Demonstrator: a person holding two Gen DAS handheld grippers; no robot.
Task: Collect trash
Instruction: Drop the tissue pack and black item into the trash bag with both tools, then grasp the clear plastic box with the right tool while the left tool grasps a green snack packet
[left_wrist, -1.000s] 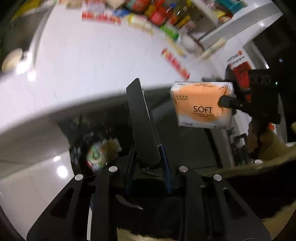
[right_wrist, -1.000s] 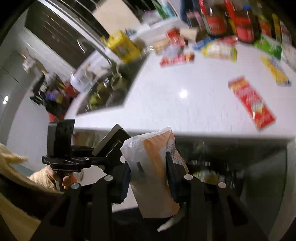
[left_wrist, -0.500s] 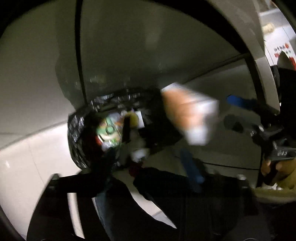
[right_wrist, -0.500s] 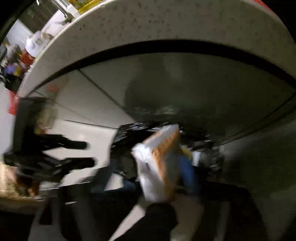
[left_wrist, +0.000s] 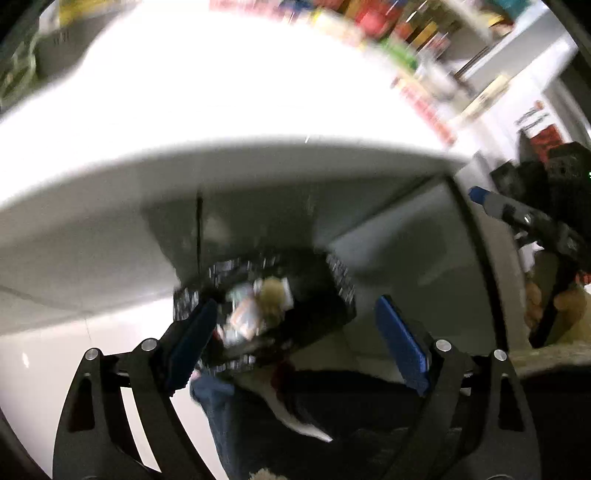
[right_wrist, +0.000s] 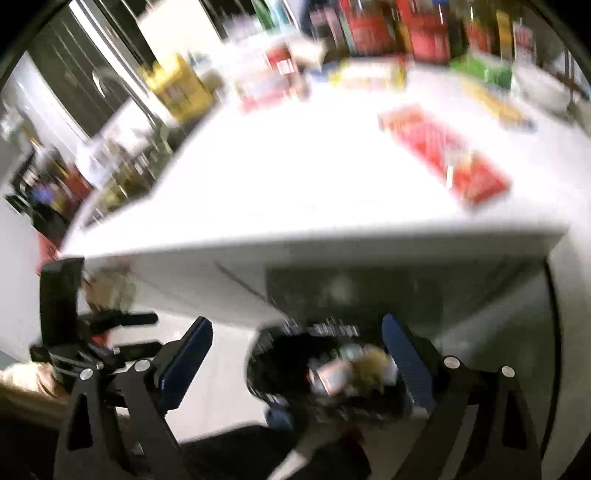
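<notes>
A black trash bag (left_wrist: 317, 295) sits open on the floor under the white counter (left_wrist: 221, 122), with an orange tissue pack (left_wrist: 245, 317) and other rubbish inside. My left gripper (left_wrist: 295, 343) is open and empty above the bag. My right gripper (right_wrist: 295, 362) is open and empty; the bag (right_wrist: 288, 354) and its contents (right_wrist: 340, 373) show between its fingers. A red snack wrapper (right_wrist: 443, 155) lies on the counter (right_wrist: 295, 177). Both views are blurred.
Packets, bottles and boxes (right_wrist: 369, 44) line the counter's far side. A sink with a tap (right_wrist: 122, 99) is at the left. The right gripper also shows in the left wrist view (left_wrist: 524, 218) at the right edge. Cabinet fronts (left_wrist: 406, 251) stand behind the bag.
Both grippers have opened: the dark flat item has left my left gripper and the orange tissue pack has left my right. Both cameras have swung from the bag up towards the counter.
</notes>
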